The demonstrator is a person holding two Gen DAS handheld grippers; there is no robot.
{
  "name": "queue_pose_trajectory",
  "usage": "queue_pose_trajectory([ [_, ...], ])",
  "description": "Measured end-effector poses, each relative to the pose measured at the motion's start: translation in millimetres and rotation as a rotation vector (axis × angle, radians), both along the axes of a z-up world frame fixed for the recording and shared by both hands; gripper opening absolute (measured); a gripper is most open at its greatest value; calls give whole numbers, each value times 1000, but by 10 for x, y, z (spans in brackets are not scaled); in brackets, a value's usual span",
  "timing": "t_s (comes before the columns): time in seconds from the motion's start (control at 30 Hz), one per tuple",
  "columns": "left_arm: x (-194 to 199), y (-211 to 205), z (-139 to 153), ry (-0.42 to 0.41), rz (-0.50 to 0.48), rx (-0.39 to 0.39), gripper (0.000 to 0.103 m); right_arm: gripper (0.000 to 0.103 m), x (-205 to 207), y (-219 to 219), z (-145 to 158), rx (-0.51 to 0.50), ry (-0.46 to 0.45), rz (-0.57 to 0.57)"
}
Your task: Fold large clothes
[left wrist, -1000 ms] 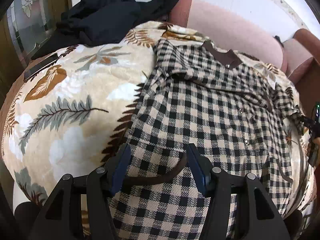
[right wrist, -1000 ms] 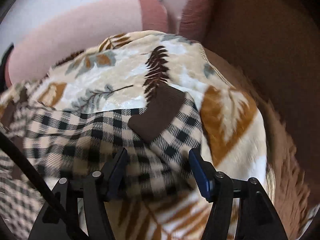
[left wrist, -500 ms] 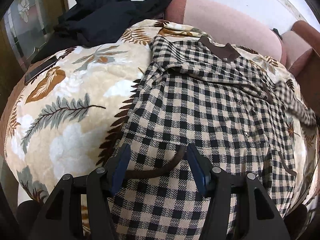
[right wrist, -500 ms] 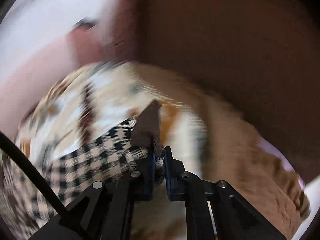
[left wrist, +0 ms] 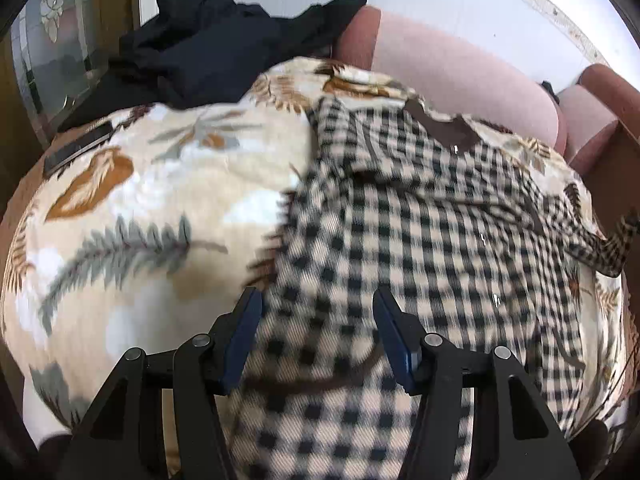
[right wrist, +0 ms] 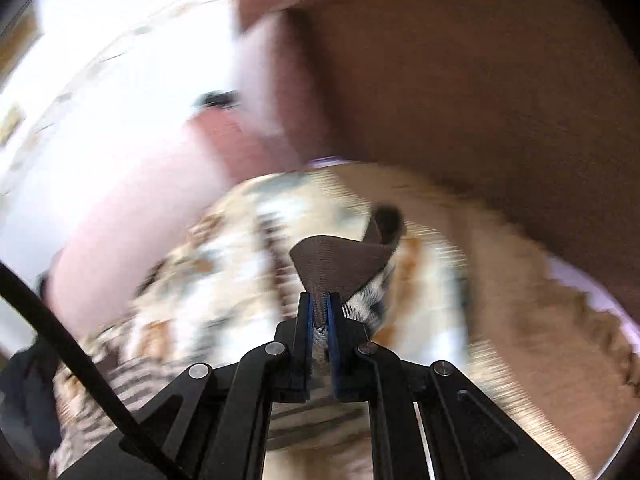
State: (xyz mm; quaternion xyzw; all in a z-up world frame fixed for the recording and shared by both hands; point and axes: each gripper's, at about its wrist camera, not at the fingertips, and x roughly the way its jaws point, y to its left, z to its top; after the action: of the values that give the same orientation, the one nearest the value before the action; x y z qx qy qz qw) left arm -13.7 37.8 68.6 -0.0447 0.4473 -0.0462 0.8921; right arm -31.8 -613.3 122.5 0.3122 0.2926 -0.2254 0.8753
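Note:
A cream and black checked shirt (left wrist: 404, 232) with a brown collar (left wrist: 440, 128) lies spread on a leaf-print blanket (left wrist: 140, 208). My left gripper (left wrist: 318, 312) is open, its jaws either side of the shirt's lower hem near a brown trim line. My right gripper (right wrist: 319, 304) is shut on the shirt's brown sleeve cuff (right wrist: 340, 260) and holds it lifted above the blanket (right wrist: 240, 248). In the left wrist view the lifted sleeve (left wrist: 604, 252) rises at the right edge.
A pile of black clothes (left wrist: 224, 48) lies at the blanket's far left. A pink sofa back (left wrist: 460, 68) runs behind. A dark flat phone-like object (left wrist: 76, 148) lies on the blanket's left edge. Brown upholstery (right wrist: 480, 100) fills the right wrist view's upper right.
My right gripper closed on the brown sleeve cuff and lifted it, swinging upward. The sleeve now rises at the right of the left wrist view. My left gripper stayed open over the hem.

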Motion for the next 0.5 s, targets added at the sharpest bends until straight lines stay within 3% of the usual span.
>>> queue_pose_trajectory([
  [0.2, 420, 227, 97, -100, 23, 2, 57, 7, 711, 1204, 147, -8, -25, 249],
  [0.37, 570, 505, 74, -145, 69, -28, 57, 7, 1371, 2386, -4, -9, 20, 447],
  [0.5, 597, 715, -109, -145, 108, -29, 59, 7, 1634, 3168, -177, 1, 42, 573],
])
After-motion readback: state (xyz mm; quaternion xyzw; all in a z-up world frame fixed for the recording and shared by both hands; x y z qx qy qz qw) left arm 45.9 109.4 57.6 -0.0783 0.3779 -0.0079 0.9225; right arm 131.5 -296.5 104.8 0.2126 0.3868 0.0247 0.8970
